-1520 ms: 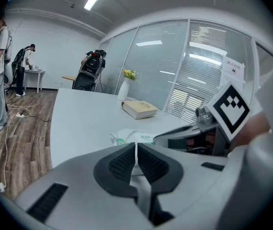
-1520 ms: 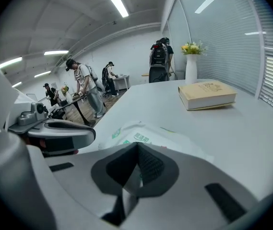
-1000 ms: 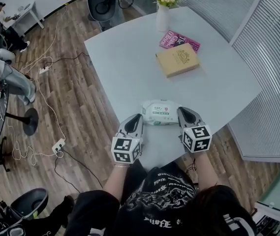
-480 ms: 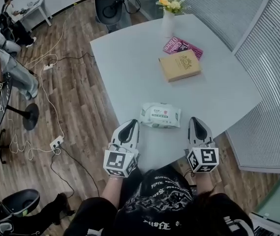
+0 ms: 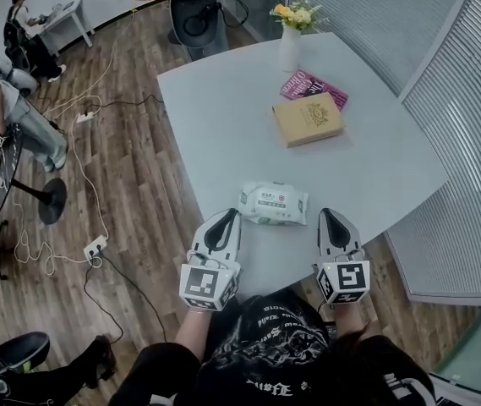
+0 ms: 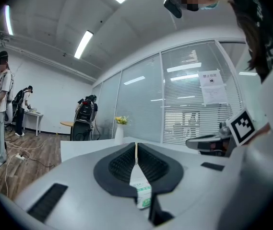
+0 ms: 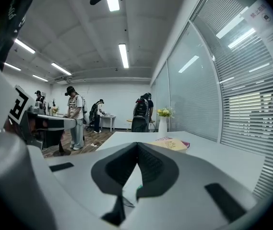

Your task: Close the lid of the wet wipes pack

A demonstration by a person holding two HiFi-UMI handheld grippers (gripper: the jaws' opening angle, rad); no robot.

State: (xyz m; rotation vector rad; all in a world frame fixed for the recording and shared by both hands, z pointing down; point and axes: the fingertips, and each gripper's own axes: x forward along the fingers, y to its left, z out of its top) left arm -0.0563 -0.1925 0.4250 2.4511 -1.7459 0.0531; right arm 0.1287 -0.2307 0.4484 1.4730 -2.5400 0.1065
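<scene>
The white wet wipes pack (image 5: 273,203) lies flat on the grey table (image 5: 223,125) near its front edge, with its lid flap down on top as far as I can tell. My left gripper (image 5: 228,216) hovers just left of the pack, apart from it, jaws shut and empty. My right gripper (image 5: 328,214) hangs to the right of the pack, also shut with nothing in it. In the left gripper view the jaws (image 6: 136,145) meet, and a strip of the pack (image 6: 141,191) shows below them. The right gripper view shows its jaws (image 7: 137,144) closed.
A tan book (image 5: 308,119), a pink magazine (image 5: 312,85) and a white vase of flowers (image 5: 289,49) stand at the table's far side. A black chair (image 5: 196,11) sits beyond. Cables and a power strip (image 5: 95,248) lie on the wooden floor; people stand at far left.
Both grippers have pulled back from the pack's sides toward me and risen. The pack stays where it was on the table.
</scene>
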